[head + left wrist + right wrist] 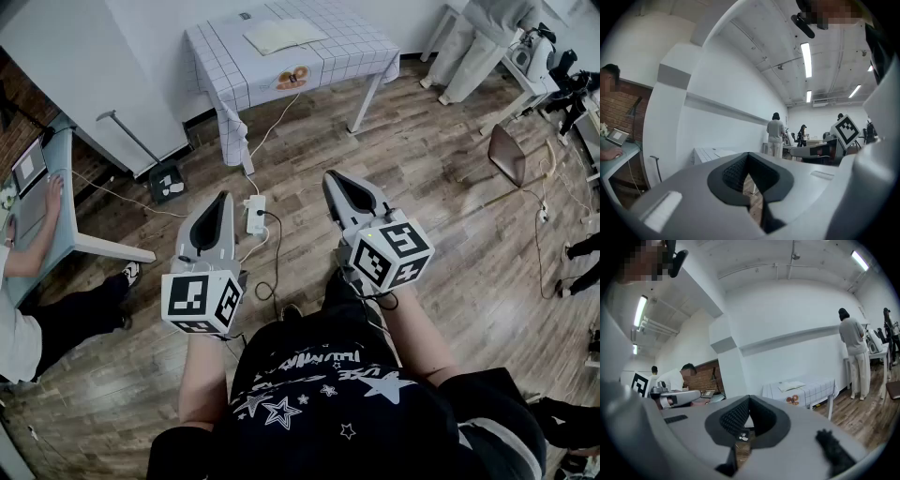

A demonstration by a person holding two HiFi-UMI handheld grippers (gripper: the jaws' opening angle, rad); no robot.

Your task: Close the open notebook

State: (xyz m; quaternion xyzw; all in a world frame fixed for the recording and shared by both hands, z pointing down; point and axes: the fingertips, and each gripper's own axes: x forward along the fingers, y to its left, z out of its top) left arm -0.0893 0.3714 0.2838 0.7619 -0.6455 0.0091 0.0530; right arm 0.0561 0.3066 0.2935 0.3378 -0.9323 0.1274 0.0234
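The open notebook lies flat, pages up, on a small table with a white checked cloth at the far end of the room. In the right gripper view the notebook shows small on that table, well beyond the jaws. My left gripper and right gripper are held close to the person's body, over the wooden floor, far from the table. Both point about level toward it. Each pair of jaws meets at the tips with nothing between, as seen for the left gripper and the right gripper.
A white power strip with cables lies on the floor between me and the table. A person sits at a desk with a laptop on the left. Another person stands at the back right near a brown chair.
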